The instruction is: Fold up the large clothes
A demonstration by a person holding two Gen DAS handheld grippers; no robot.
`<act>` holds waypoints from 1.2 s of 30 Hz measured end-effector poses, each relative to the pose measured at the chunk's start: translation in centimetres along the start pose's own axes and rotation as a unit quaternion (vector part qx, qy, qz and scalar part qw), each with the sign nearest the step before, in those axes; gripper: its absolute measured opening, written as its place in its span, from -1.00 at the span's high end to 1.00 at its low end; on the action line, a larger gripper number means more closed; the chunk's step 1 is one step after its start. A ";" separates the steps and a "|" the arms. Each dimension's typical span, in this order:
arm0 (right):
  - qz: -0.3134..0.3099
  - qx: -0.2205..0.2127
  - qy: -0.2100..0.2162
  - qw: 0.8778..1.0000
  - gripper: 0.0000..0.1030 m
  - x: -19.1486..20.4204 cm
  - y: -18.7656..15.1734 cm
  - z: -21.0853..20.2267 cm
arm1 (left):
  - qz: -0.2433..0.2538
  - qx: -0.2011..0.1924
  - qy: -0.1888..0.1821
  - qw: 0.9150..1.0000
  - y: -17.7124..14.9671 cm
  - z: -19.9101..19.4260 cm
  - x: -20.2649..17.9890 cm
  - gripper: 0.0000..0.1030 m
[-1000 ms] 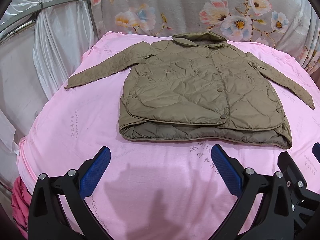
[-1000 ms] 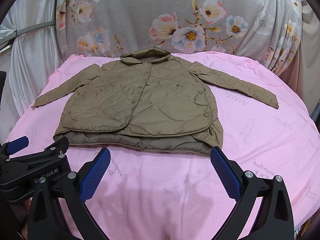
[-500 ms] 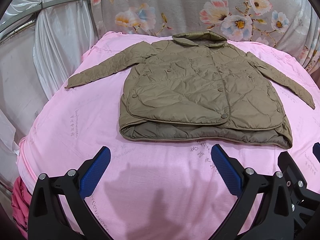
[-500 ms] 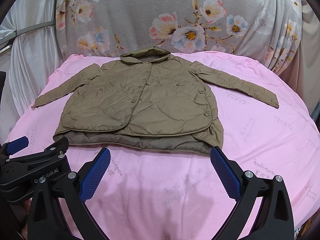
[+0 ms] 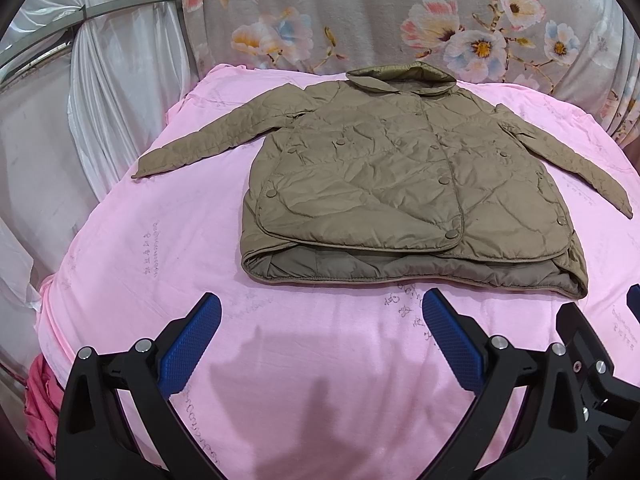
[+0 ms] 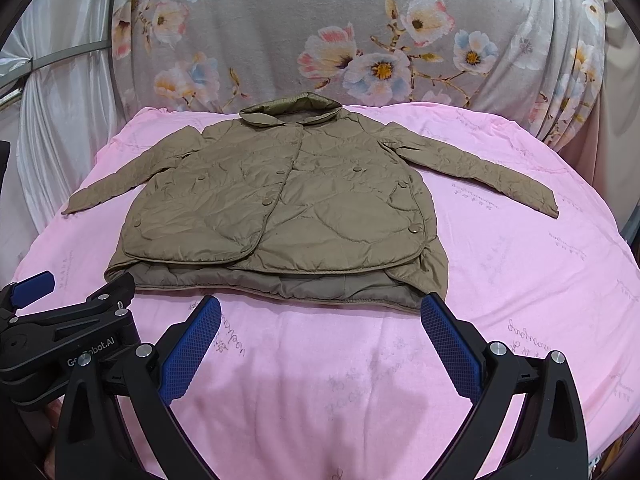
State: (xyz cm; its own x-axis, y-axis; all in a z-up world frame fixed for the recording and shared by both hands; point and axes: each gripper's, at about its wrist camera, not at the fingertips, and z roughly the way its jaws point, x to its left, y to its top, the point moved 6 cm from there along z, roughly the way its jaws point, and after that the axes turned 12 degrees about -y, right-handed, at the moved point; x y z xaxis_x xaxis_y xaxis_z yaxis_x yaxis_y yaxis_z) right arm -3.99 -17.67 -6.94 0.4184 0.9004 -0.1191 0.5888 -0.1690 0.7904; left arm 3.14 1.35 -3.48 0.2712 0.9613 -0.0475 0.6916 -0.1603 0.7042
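An olive-brown quilted jacket [image 5: 400, 176] lies flat, front up, on a pink sheet [image 5: 160, 248], collar at the far side and both sleeves spread out to the sides. It also shows in the right wrist view [image 6: 280, 208]. My left gripper [image 5: 320, 312] is open and empty, held above the sheet just short of the jacket's hem. My right gripper [image 6: 320, 316] is open and empty too, near the hem's right part. The left gripper's body [image 6: 68, 344] shows at the lower left of the right wrist view.
A grey floral cloth [image 6: 360, 40] hangs behind the table. White drapes [image 5: 100, 100] hang on the left. The pink sheet [image 6: 520, 280] falls away at its rounded edges. A red-pink cloth [image 5: 36, 412] lies low at the left.
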 end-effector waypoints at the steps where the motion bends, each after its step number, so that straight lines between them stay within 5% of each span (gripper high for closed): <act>1: 0.000 0.000 0.000 1.000 -0.90 0.0 0.0 0.0 | 0.000 0.000 0.001 1.000 0.0 0.0 0.2 -0.91; 22: 0.038 -0.006 0.022 0.999 -0.90 -2.4 1.1 3.4 | -0.010 0.007 0.013 1.000 1.4 2.4 1.0 -0.91; 31: 0.138 0.022 -0.008 0.990 -0.90 -13.1 5.8 11.5 | -0.020 -0.018 0.035 0.999 5.1 5.5 3.0 -0.91; 36: 0.232 0.048 -0.036 0.971 -0.90 -21.9 7.5 18.1 | -0.017 -0.019 0.048 0.999 7.3 7.9 3.9 -0.91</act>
State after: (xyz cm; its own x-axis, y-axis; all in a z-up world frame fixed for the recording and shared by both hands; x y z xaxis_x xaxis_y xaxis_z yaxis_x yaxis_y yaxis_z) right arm 3.78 -45.88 -9.26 0.6993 0.6889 0.1909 0.3858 -0.5885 0.7105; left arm 14.60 2.20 -4.11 0.1815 0.9834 -0.0047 0.6735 -0.1207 0.7293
